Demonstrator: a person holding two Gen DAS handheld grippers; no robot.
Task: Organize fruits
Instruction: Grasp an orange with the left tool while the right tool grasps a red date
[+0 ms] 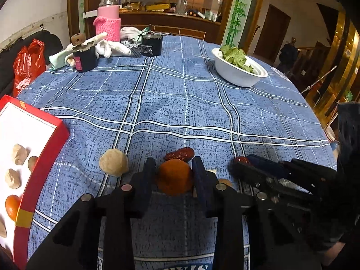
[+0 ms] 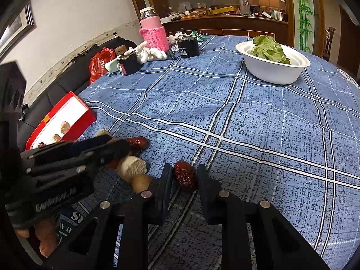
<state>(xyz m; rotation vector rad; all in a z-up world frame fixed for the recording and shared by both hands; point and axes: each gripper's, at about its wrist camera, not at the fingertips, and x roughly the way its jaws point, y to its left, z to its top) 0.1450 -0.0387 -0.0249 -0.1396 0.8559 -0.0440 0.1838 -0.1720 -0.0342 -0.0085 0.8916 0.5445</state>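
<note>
Fruits lie at lower centre of both views. Left gripper (image 1: 173,168) brackets the orange fruit (image 1: 175,177), jaws spread beside it. Right gripper (image 2: 185,176) straddles 1 red date (image 2: 185,175), long axis along the fingers, unpinched. Red box (image 1: 45,155) sits left.

A blue tablecloth (image 1: 180,103) crossed by white-and-dark plaid lines carries a red box (image 1: 42,157) with white lining, a white bowl (image 2: 274,72) of green leaves (image 2: 268,49), a pink knit-sleeved bottle (image 1: 108,20), dark-red dates (image 2: 185,175) (wrinkled, glossy) and black grippers (image 2: 183,173).
</note>
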